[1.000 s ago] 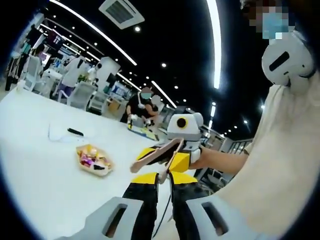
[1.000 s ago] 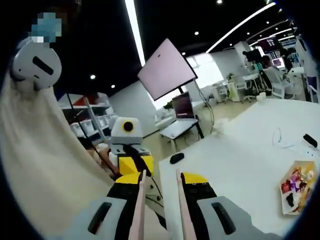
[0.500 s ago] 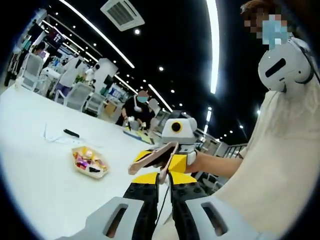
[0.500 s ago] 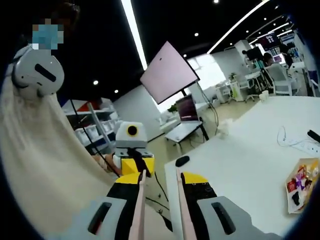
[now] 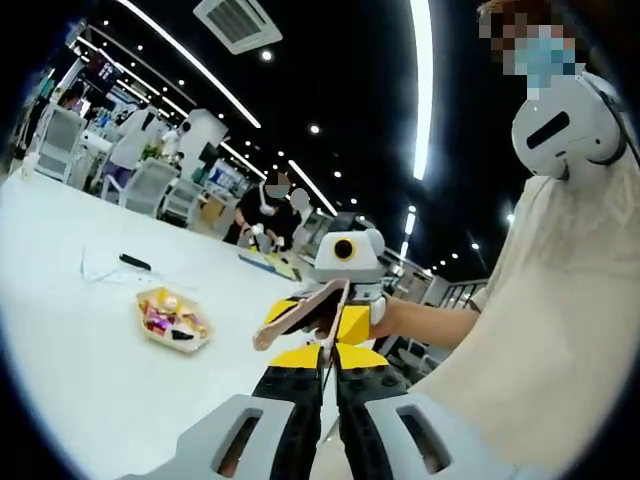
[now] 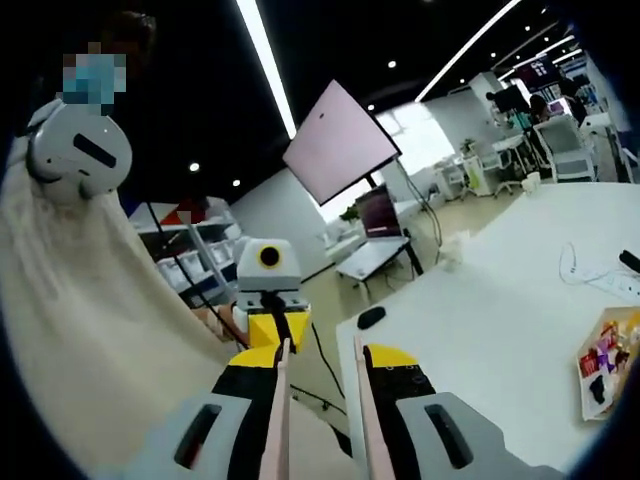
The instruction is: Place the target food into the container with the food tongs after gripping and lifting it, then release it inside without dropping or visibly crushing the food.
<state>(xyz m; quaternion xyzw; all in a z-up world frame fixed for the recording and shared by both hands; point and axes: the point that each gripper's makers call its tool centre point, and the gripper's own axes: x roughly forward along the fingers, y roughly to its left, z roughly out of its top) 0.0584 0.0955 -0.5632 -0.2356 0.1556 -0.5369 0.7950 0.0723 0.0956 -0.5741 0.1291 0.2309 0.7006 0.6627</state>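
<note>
Right gripper view: the right gripper carries the food tongs, one wooden blade along each jaw, standing narrowly apart with nothing between them; the tray of food lies on the white table, well apart, off to the right of the tongs' line, its long axis running away from the tool; the left gripper, jaws nearly together and bare, sits beside the right gripper; the tray lies to their left; neither hand looks clearly nearer; I can read no writing, and I cannot tell a separate container.
</note>
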